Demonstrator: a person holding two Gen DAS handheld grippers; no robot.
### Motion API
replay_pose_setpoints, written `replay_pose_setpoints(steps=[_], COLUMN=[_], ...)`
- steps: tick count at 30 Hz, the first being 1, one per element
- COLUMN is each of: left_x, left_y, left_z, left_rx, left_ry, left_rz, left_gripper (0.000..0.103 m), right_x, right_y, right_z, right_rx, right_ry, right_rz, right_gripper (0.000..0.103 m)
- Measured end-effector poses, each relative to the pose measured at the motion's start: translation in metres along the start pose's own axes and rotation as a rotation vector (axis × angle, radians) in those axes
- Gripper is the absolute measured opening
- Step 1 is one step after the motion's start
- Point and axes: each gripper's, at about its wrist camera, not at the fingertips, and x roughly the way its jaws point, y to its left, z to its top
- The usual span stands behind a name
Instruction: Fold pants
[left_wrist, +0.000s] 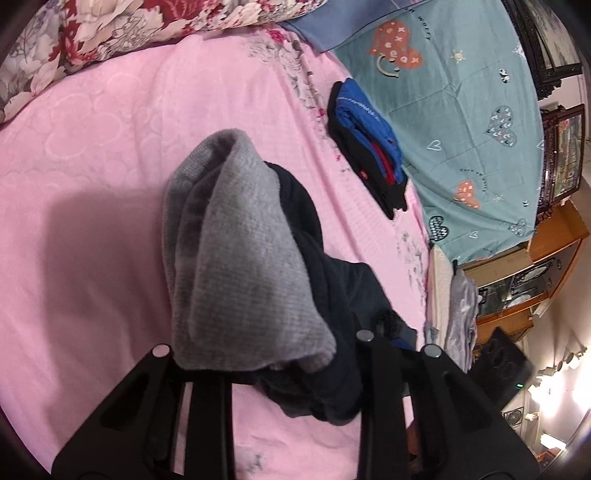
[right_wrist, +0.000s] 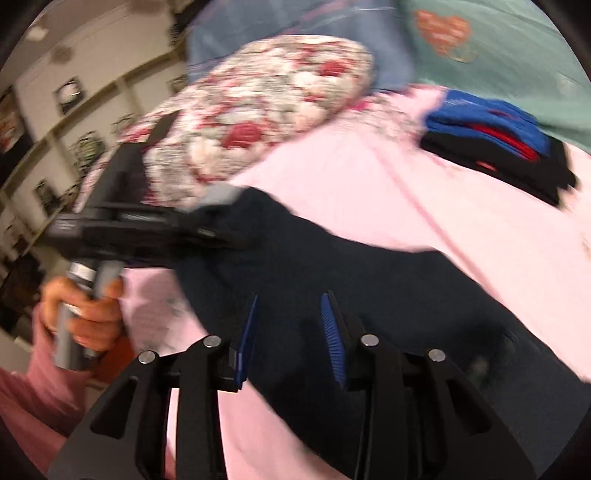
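The pants are dark navy with a grey fleece lining and lie bunched on the pink bed sheet. My left gripper is shut on them; the cloth drapes over its fingers and hides the tips. The blurred right wrist view shows that same left gripper, held by a hand in a pink sleeve and clamped on the pants' edge. From there the dark pants stretch down to my right gripper. Its blue pads stand close together with the cloth filling the gap between them.
A folded stack of blue, red and black clothes lies at the sheet's far right edge, beside a teal heart-print cover. A floral pillow sits at the head of the bed. Wooden furniture stands beyond the bed's right side.
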Motion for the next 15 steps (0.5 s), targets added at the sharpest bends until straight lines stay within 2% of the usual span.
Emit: replay_pose_setpoints(steps=[3,6,7,10,11,15], left_x=[-0.005,-0.004,-0.003,0.007,0.012,0.040], left_y=[-0.018,-0.042,-0.051,-0.078,-0.086,-0.129], left_z=[-0.003,-0.007,-0.009,-0.016,-0.018,-0.036], left_rx=[0.018,0.048,0.062,0.096,0.105,0.169], left_ry=[-0.007,-0.003,-0.001,0.022,0.032,0.082], left_rz=[-0.056,-0.109,-0.122,-0.172,-0.186,-0.219], left_gripper=[0.026,0.026,0.025,0.025,0.025,0.025], right_x=[-0.020,-0.037,-0.039,-0.021,-0.013,-0.019], right_y=[-0.028,-0.056,-0.064,-0.083,-0.089,-0.098], right_z=[-0.012,-0.024,-0.028,-0.043,-0.050,-0.052], right_rx=[0.088,0.177,0.202,0.236,0.248,0.299], right_ry=[-0.019,-0.032,-0.024,0.075,0.097,0.049], right_rz=[-0.036,-0.082,-0.094,-0.117,-0.093,-0.018], right_gripper=[0.010,0.008,0.008,0.008,0.005,0.003])
